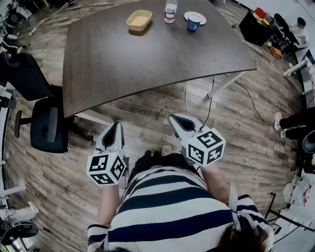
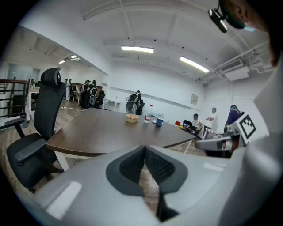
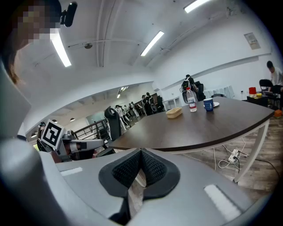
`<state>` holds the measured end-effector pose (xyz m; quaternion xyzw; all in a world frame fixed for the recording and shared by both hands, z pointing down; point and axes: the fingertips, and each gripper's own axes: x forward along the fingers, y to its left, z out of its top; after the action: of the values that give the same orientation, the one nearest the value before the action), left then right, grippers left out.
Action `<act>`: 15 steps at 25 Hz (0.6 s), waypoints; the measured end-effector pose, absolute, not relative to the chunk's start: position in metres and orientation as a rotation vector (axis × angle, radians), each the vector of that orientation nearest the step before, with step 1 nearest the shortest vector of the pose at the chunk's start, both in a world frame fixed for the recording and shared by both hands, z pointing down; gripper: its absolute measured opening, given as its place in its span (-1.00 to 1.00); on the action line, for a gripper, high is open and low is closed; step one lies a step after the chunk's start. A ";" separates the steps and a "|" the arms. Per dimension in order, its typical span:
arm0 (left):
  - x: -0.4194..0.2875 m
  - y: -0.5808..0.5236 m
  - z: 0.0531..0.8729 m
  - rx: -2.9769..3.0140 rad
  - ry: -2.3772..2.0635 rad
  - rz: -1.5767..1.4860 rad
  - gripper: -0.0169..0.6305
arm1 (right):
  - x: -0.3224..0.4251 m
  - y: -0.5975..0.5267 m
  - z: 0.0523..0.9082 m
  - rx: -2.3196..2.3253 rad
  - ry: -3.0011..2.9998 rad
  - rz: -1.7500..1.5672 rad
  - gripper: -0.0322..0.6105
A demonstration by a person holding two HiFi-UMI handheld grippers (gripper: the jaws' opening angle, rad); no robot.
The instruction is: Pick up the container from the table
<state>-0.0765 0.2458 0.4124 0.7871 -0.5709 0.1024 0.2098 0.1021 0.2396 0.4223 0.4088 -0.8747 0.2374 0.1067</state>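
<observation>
The room is a big open office with a white ceiling point(image 2: 177, 26) and long strip lights point(image 2: 137, 49). People stand and sit far off along its walls. The floor point(image 1: 147, 118) is grey-brown wood plank.

A large table point(image 1: 147, 64) fills the upper half of the head view. Its top is dark brown and matt, with a curved near edge and white legs, and most of it is bare. A black chair point(image 1: 44, 123) stands off its left near corner, not touching it.

A person in a striped shirt point(image 1: 172, 206) stands back from the near edge, with a gripper in each hand, both over the floor and short of the table. The left gripper point(image 1: 117, 125) has its jaws pressed together with nothing between them; only floor shows past the pads point(image 2: 132, 165). The right gripper point(image 1: 173, 119) is closed the same way and holds nothing. Both point a little downward toward the table.

The container point(image 1: 139, 20), a shallow tan tub, sits near the table's far edge, about midway along it and well apart from both grippers. A clear bottle point(image 1: 170, 12) stands upright just to its right. Further right a white plate point(image 1: 202, 19) carries a blue cup point(image 1: 194, 22).

A thin cable point(image 1: 186, 96) runs across the floor under the near right corner.
</observation>
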 end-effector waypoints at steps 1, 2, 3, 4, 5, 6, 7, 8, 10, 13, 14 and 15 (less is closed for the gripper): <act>-0.075 0.246 0.413 2.193 -1.585 0.284 -0.95 | 0.102 0.239 0.424 1.202 -2.573 0.701 -0.91; -0.073 0.246 0.413 2.197 -1.583 0.284 -0.95 | 0.103 0.239 0.425 1.200 -2.570 0.702 -0.91; -0.071 0.245 0.413 2.199 -1.582 0.285 -0.95 | 0.104 0.238 0.426 1.199 -2.568 0.703 -0.91; -0.070 0.244 0.414 2.197 -1.582 0.288 -0.95 | 0.105 0.236 0.426 1.197 -2.567 0.702 -0.91; -0.068 0.242 0.415 2.193 -1.585 0.293 -0.95 | 0.107 0.234 0.426 1.194 -2.568 0.700 -0.91; -0.067 0.240 0.417 2.187 -1.588 0.298 -0.95 | 0.109 0.232 0.426 1.189 -2.570 0.696 -0.91; -0.065 0.238 0.418 2.180 -1.588 0.298 -0.95 | 0.111 0.229 0.426 1.182 -2.572 0.693 -0.91; -0.062 0.236 0.419 2.174 -1.586 0.293 -0.95 | 0.114 0.227 0.427 1.177 -2.573 0.692 -0.91; -0.056 0.232 0.421 2.166 -1.576 0.282 -0.95 | 0.120 0.223 0.430 1.170 -2.572 0.693 -0.91; -0.043 0.223 0.421 2.167 -1.567 0.276 -0.95 | 0.130 0.214 0.435 1.162 -2.568 0.704 -0.91; -0.038 0.220 0.420 2.168 -1.565 0.274 -0.95 | 0.135 0.211 0.437 1.160 -2.567 0.708 -0.91; -0.033 0.218 0.419 2.168 -1.561 0.270 -0.95 | 0.139 0.208 0.439 1.157 -2.565 0.712 -0.91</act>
<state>-0.0333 0.2176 0.4193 0.7863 -0.5664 0.0981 0.2263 0.1392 0.2076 0.4386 0.3957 -0.8775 0.2434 0.1192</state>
